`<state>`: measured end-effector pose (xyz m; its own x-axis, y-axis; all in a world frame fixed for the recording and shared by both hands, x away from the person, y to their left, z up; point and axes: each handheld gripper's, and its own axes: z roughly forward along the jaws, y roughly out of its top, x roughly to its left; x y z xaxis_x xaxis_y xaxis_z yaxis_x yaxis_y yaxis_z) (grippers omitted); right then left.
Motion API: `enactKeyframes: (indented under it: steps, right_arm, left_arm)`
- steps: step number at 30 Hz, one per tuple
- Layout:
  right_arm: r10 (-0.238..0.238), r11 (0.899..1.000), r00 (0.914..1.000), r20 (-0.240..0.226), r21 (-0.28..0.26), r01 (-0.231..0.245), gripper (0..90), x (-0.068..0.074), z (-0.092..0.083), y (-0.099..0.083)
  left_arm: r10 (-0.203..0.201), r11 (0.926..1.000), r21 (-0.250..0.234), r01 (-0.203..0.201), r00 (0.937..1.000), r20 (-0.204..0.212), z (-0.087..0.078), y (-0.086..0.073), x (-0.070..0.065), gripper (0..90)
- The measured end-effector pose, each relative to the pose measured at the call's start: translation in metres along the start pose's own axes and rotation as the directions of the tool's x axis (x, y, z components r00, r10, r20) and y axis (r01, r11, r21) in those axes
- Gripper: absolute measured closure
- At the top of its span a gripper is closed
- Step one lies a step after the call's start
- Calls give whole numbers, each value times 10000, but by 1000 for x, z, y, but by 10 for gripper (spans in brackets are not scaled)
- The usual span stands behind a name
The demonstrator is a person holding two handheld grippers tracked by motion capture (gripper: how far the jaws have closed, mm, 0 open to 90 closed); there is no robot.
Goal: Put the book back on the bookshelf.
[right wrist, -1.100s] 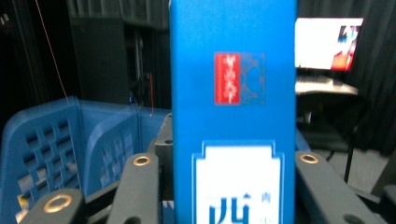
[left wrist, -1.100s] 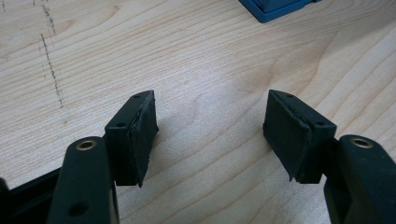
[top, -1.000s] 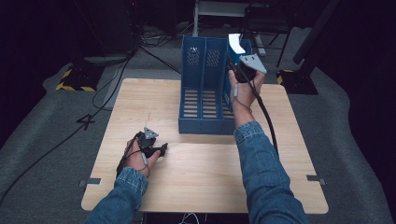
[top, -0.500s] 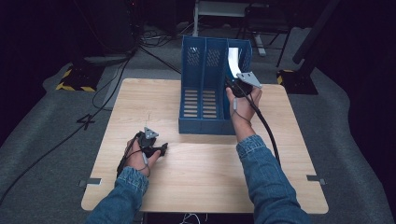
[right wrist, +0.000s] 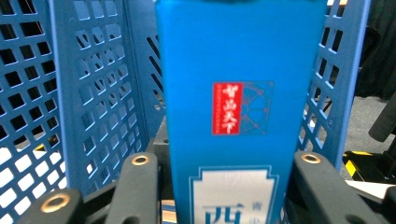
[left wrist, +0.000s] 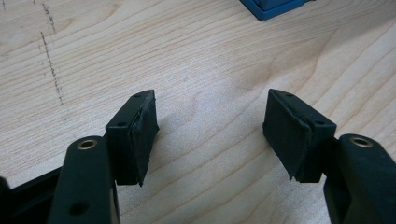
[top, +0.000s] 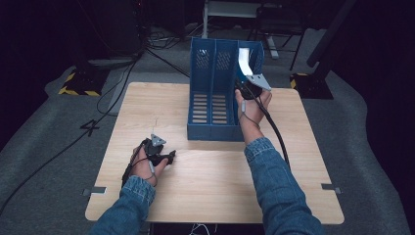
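High view: the right gripper (top: 248, 84) holds a flat box (top: 244, 62), its pale face catching light, upright in the rightmost slot of a blue plastic file rack (top: 215, 93). The rack stands at the middle of the far half of a pale wooden table (top: 210, 191), with bare wood all around it. The left gripper (top: 164, 157) rests on the near left part of the table, well apart from the rack.

Left gripper view: two black rubber-padded jaws stand wide apart with nothing between them, just above smooth grained wood. A blue rack corner (left wrist: 273, 7) shows at the top edge.

Right gripper view: the jaws clamp the box (right wrist: 240, 107) by its sides. It is glossy blue card with a red label, framed by the rack's perforated grid walls (right wrist: 88, 93).
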<state>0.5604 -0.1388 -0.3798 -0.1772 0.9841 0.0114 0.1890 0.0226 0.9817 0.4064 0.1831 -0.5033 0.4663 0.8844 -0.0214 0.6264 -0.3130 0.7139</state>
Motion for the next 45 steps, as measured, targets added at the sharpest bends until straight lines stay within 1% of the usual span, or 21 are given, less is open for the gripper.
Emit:
enactKeyframes:
  steps: [3,5,7,9,10,12,15,19,23,25,27,28,30,31,34,36,38,39,40,42,45]
  right_arm:
    - [-196,9997,9998,-20,117,196,594,0,-1,0]
    - [-288,9989,9996,-74,364,290,575,-2,-5,-1]
    - [-526,9967,9984,-224,606,539,534,-2,-8,-1]
    - [-579,9964,9976,-390,600,602,459,-2,-11,1]
    - [-519,9966,9978,-420,611,544,435,-2,-13,3]
    - [-560,9960,9967,-587,660,599,423,-3,-18,7]
    - [-450,9964,9954,-842,674,508,414,-7,-28,14]
    - [-480,9975,9917,-1190,462,538,404,-12,-46,24]
    - [-745,9953,9831,-1670,484,836,400,-17,-70,32]
    - [-897,9927,9782,-1872,628,1030,400,-21,-80,34]
    - [-857,9924,9722,-2177,676,1026,391,-25,-90,35]
    - [-920,9907,9671,-2372,760,1129,387,-27,-98,35]
    - [-1248,9848,9603,-2496,865,1505,387,-31,-110,34]
    - [-1292,9840,9575,-2578,861,1559,381,-34,-116,34]
    - [-1253,9815,9508,-2833,1044,1605,373,-43,-130,32]
    - [-1052,9803,9453,-3086,1276,1507,373,-50,-139,30]
    - [-949,9771,9417,-3228,1507,1501,373,-57,-146,26]
    - [-949,9771,9417,-3228,1507,1501,373,-57,-146,26]
    - [-943,9748,9398,-3285,1614,1543,373,-60,-150,25]
    - [-774,9703,9364,-3423,1898,1496,373,-70,-159,19]
    - [-609,9616,9280,-3677,2276,1533,366,-80,-167,10]
  left_arm:
    - [-6,10000,-15,6,10000,18,0,-1,0,355]
    - [0,10000,-14,0,10000,6,0,-1,0,355]
    - [-8,10000,-5,8,10000,7,-1,-1,0,355]
    - [-2,10000,-2,2,10000,-19,-1,-1,0,355]
    - [-1,10000,-14,1,10000,-26,-1,-1,0,355]
    - [-27,10000,-33,27,10000,-17,-2,-2,0,355]
    - [-129,9999,-18,129,9999,-18,-3,-3,0,356]
    - [-106,9999,-8,106,9999,-38,-6,-6,2,356]
    - [-185,9998,-28,185,9998,-108,-11,-11,5,356]
    - [-172,9998,-42,171,9998,-128,-14,-14,7,356]
    - [-203,9998,-36,203,9997,-136,-16,-16,9,356]
    - [-226,9997,-31,226,9996,-147,-17,-17,9,356]
    - [-229,9997,-34,228,9996,-175,-20,-19,11,355]
    - [-222,9997,-33,221,9996,-189,-21,-20,12,355]
    - [-306,9995,-32,306,9993,-201,-22,-22,13,354]
    - [-289,9996,-51,288,9994,-209,-22,-23,13,353]
    - [-271,9996,-50,270,9995,-190,-23,-23,13,349]
    - [-271,9996,-50,270,9995,-190,-23,-23,13,349]
    - [-245,9997,-46,244,9996,-170,-23,-23,14,349]
    - [-197,9998,-1,197,9997,-124,-24,-23,15,348]
    - [-113,9999,-10,113,9999,-47,-24,-23,16,345]
